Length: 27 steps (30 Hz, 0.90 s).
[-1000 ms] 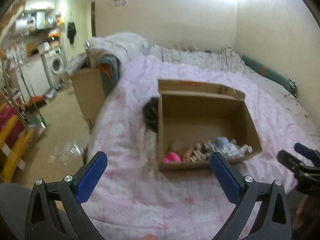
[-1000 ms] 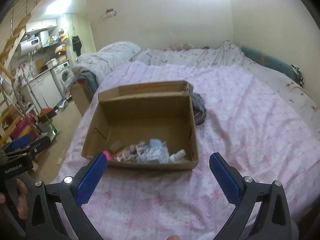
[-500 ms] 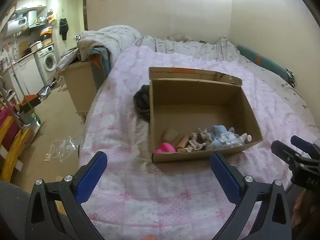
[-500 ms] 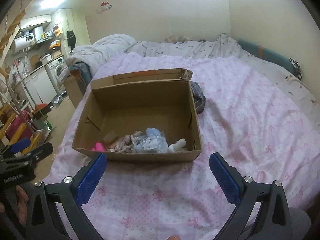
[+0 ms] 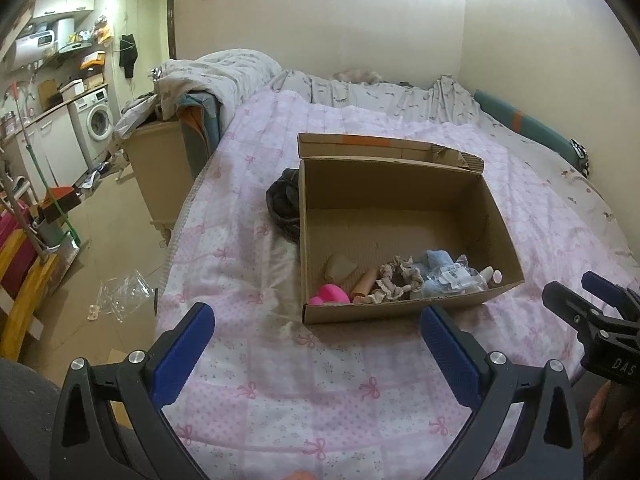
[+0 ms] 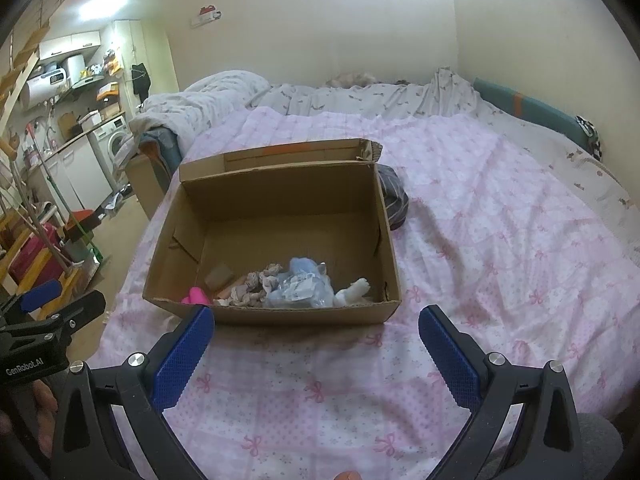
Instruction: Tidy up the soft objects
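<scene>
An open cardboard box (image 5: 400, 192) (image 6: 280, 196) sits on the pink bedspread (image 5: 280, 380) (image 6: 500, 260). Along its near wall lie small soft things: a pink item (image 5: 330, 294) (image 6: 196, 295), a beige scrunchie (image 5: 394, 282) (image 6: 256, 284), a blue plush in clear wrap (image 5: 444, 274) (image 6: 300, 284) and a white piece (image 6: 354, 290). A dark cloth (image 5: 284, 204) (image 6: 394, 200) lies beside the box. My left gripper (image 5: 316, 330) is open and empty, short of the box. My right gripper (image 6: 316, 330) is open and empty too, just before the box's near wall.
Crumpled grey bedding (image 5: 224, 76) is piled at the bed's far left corner. A beige cabinet (image 5: 160, 168) stands beside the bed. Clear plastic bags (image 5: 120, 296) lie on the floor. A washing machine (image 5: 98, 126) and shelves are at far left.
Both grippers have pulled back and risen a little, so the box sits lower and nearer in both views. Both stay open and empty.
</scene>
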Motion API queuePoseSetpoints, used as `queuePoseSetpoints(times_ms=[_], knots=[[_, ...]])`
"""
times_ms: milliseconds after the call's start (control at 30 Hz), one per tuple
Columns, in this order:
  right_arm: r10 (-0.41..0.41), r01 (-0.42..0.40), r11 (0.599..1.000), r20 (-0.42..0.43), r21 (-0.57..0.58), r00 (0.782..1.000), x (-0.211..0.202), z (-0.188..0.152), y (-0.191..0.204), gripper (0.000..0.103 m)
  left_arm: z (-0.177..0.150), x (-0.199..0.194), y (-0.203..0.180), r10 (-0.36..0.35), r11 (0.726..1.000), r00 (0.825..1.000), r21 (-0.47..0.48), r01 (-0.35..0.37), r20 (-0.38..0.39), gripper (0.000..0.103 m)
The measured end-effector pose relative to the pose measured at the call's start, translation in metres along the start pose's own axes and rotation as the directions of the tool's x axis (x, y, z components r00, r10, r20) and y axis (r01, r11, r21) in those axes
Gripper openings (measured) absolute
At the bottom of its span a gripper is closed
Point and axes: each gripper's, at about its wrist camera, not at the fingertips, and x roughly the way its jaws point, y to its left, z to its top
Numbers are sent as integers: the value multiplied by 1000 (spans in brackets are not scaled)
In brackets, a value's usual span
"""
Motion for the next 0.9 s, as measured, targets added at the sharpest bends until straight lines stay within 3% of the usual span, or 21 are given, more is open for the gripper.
queuePoseSetpoints(times_ms=[900], knots=[[19,-19,1000,13,-13,1000,-2,4,-2,103,-1,-1,-1,-3,1000,1000,2,3,0,103]])
